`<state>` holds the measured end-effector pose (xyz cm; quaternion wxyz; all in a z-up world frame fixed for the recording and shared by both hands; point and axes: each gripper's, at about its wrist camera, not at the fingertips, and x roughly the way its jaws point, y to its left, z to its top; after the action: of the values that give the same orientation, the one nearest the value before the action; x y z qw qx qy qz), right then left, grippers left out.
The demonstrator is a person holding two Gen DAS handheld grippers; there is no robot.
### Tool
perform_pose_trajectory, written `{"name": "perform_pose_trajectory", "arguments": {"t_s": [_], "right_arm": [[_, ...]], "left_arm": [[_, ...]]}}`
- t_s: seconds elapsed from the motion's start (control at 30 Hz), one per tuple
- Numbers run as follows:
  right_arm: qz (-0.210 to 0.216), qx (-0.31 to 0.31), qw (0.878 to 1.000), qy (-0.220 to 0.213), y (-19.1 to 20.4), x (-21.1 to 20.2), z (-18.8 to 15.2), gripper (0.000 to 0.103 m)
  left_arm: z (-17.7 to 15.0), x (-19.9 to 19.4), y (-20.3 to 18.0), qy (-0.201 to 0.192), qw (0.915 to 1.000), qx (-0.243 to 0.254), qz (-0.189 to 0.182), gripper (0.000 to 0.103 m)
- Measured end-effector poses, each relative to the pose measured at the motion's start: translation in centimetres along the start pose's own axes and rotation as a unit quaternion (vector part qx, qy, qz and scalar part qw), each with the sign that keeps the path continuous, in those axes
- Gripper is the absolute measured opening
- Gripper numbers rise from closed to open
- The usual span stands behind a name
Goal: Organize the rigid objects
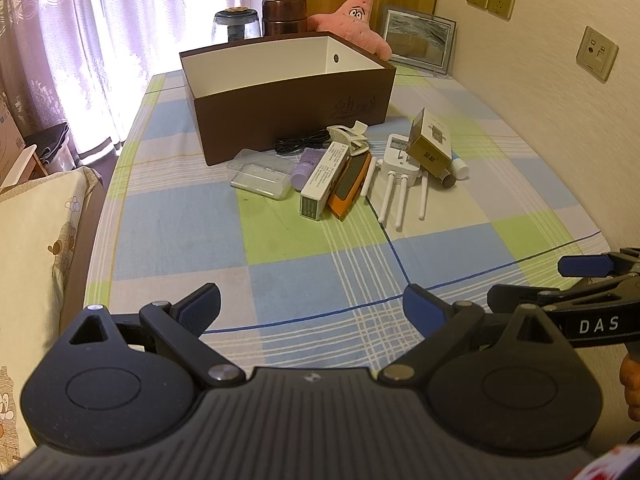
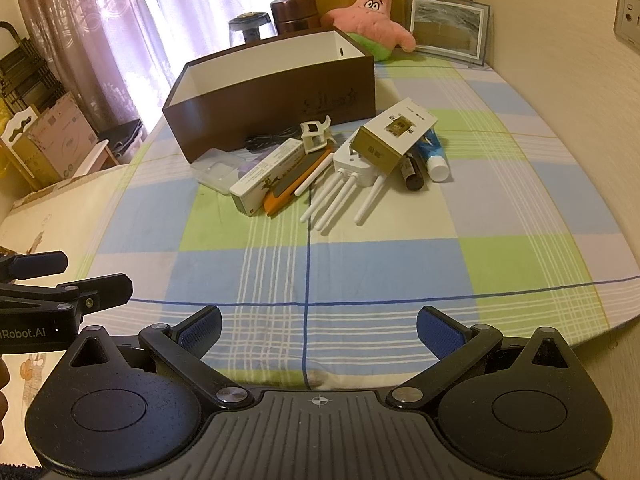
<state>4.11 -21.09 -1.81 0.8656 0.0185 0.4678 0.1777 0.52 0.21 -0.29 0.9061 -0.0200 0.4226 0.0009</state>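
Note:
A brown box with a white, empty-looking inside stands at the table's far middle. In front of it lies a pile: a clear plastic case, a long white carton, an orange device, a white router with antennas, a gold-and-white carton, a blue tube and a white clip. My left gripper and right gripper hover open over the near table edge, both holding nothing.
The checked tablecloth covers the table. At the back stand a pink starfish plush, a picture frame, a brown canister and a glass jar. A cushioned seat sits left. A wall runs along the right.

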Motion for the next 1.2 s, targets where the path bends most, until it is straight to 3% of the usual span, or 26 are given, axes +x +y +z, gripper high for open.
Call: {"name": "perform_pose_trajectory", "arguments": {"t_s": [0.77,1.2], "right_arm": [[0.001,0.010,1.000,0.001,-1.2,0.6,0.6,0.101],[0.016,0.028,0.999,-0.008,-3.7,2.7,3.5,0.101]], "left_arm": [[0.0,0.2,0.1,-0.003,1.0000,-0.001,0.005,0.096],[2.9,3.6,0.7,0.001,0.9997,-0.003,0.022,0.094]]}}
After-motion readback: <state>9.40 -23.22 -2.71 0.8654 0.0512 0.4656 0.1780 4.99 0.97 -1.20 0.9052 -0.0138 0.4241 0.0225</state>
